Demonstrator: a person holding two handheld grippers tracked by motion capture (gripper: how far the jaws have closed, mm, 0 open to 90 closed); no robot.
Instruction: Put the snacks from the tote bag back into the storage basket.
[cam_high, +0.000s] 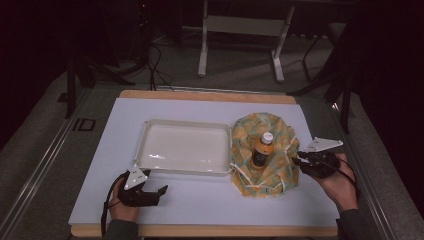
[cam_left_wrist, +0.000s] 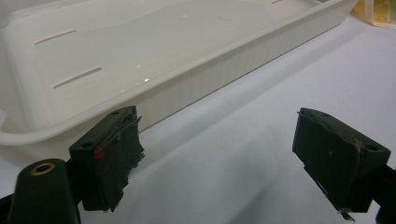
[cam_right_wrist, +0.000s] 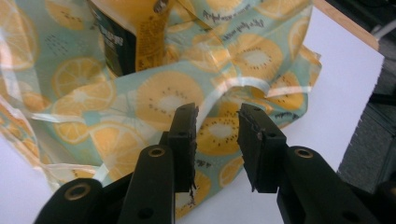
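A bottle with an orange cap and dark label (cam_high: 262, 149) stands upright on a loose bag or cloth printed with orange and kiwi slices (cam_high: 280, 137), right of a shallow white tray (cam_high: 185, 171). My right gripper (cam_high: 296, 161) sits at the cloth's right edge. In the right gripper view this gripper (cam_right_wrist: 217, 112) is open by a narrow gap just short of the folded cloth (cam_right_wrist: 163, 93), with the bottle (cam_right_wrist: 119, 42) behind. My left gripper (cam_high: 159, 194) rests near the tray's front left corner. It (cam_left_wrist: 217, 116) is wide open over bare white surface beside the tray's wall (cam_left_wrist: 224, 79).
A white sheet (cam_high: 200, 202) covers a wooden tabletop whose edge shows at the front (cam_high: 210, 231) and back. Metal rails run along both sides. White desk legs (cam_high: 202, 55) and cables stand on the floor beyond.
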